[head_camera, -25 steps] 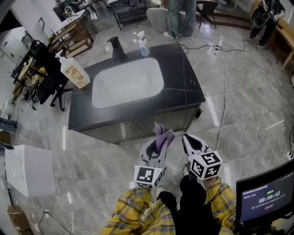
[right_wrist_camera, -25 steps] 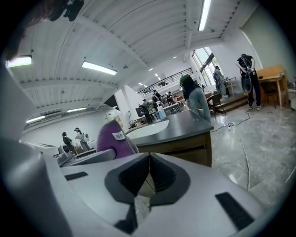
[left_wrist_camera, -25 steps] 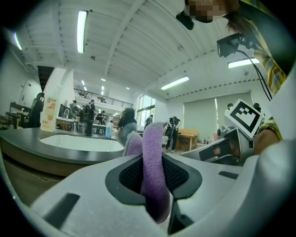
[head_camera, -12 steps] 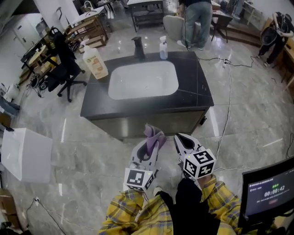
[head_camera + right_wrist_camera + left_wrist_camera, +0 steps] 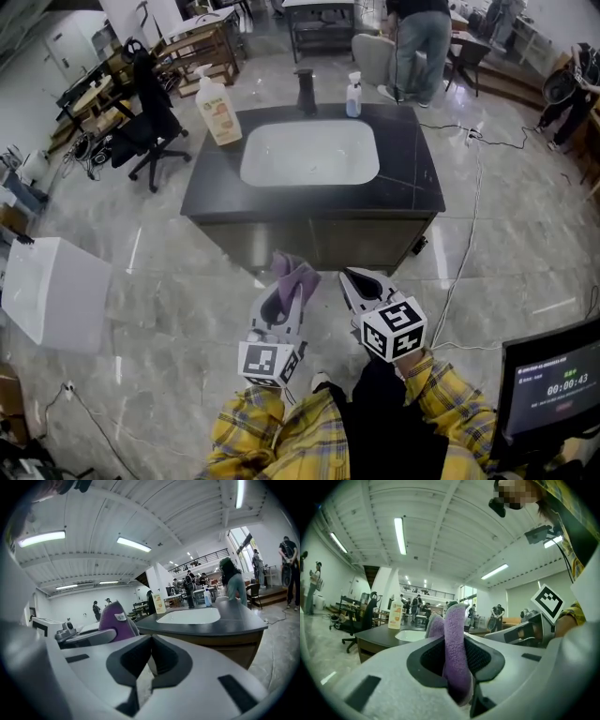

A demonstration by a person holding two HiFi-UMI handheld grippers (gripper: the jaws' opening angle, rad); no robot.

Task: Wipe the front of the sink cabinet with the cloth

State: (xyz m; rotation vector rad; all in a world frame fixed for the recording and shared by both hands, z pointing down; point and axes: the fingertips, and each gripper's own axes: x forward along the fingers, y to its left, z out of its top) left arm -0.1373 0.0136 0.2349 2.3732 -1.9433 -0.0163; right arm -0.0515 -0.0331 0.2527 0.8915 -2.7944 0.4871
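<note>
Pinching a purple fleecy cloth [image 5: 293, 275] between its closed jaws, the left gripper [image 5: 284, 292] holds it upright and well short of the grey front panel of the dark-topped sink cabinet [image 5: 319, 242], with bare marble floor between them. The left gripper view suggests that only a narrow fold of the cloth [image 5: 454, 653] is clamped. My worry is that firm rubbing could drag it free, or bend the loose tuft aside so that hard jaw tips scrape the panel. Just to the right, the right gripper [image 5: 359, 281] has its jaws together on nothing. Because it rides so close beside the other, a wide wiping sweep could knock the two together. Farther right, a thin white cable [image 5: 469, 225] trails across the floor past the cabinet's corner, where a step forward might snag it.
</note>
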